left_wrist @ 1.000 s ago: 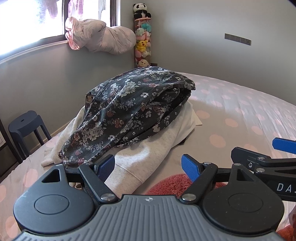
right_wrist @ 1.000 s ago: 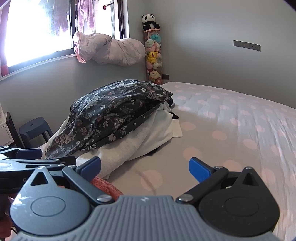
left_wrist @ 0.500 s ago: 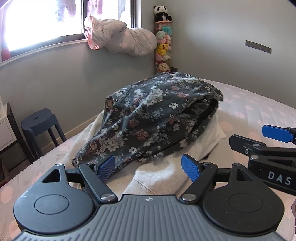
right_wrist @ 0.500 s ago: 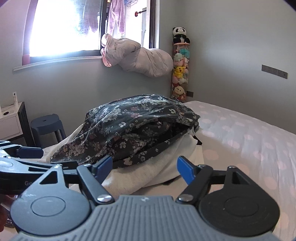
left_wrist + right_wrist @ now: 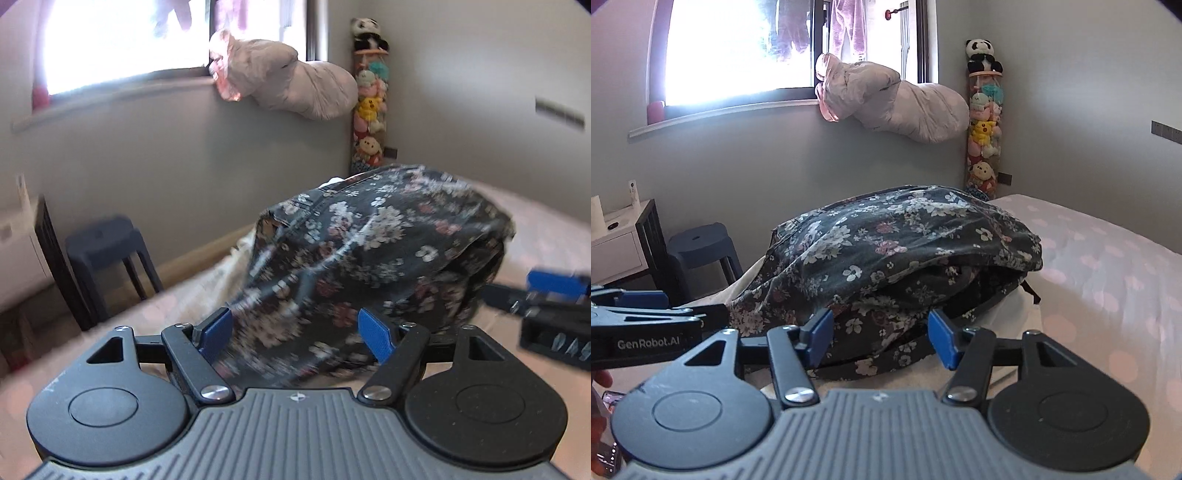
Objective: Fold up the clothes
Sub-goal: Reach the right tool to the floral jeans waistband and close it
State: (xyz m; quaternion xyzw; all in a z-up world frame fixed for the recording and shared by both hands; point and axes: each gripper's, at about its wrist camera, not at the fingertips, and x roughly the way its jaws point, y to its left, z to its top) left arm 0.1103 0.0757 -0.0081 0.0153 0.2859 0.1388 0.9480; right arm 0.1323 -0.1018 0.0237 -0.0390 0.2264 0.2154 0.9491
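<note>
Both tools (image 5: pixel 297 338) (image 5: pixel 881 339) have neared the floral garment (image 5: pixel 897 254).

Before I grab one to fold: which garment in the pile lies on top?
The dark floral garment; it drapes over the cream garment, which only peeks out underneath at the edges.
</note>
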